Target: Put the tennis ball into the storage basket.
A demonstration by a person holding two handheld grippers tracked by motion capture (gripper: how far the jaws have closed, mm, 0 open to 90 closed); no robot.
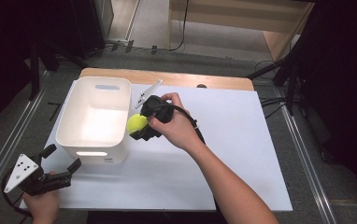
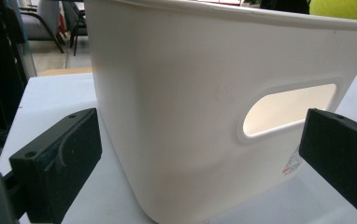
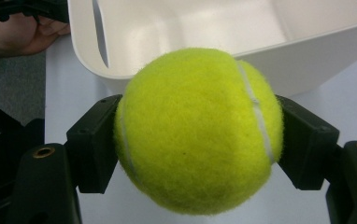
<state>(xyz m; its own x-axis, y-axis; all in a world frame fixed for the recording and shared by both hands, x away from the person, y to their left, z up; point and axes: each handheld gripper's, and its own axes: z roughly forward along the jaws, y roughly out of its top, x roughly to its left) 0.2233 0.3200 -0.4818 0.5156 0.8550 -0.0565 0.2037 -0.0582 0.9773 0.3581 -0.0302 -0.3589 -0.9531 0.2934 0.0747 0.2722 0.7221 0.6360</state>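
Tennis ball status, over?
Right gripper shut on tennis ball, beside white bin rim. Left gripper open, idle near bin's front. Path clear.

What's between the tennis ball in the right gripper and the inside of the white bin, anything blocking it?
Nothing visible blocks it. The right gripper is shut on the tennis ball just outside the white bin, beside its right wall. The bin's open inside looks bare. Its rim is probably all the ball must clear. The left gripper waits open at the bin's near end.
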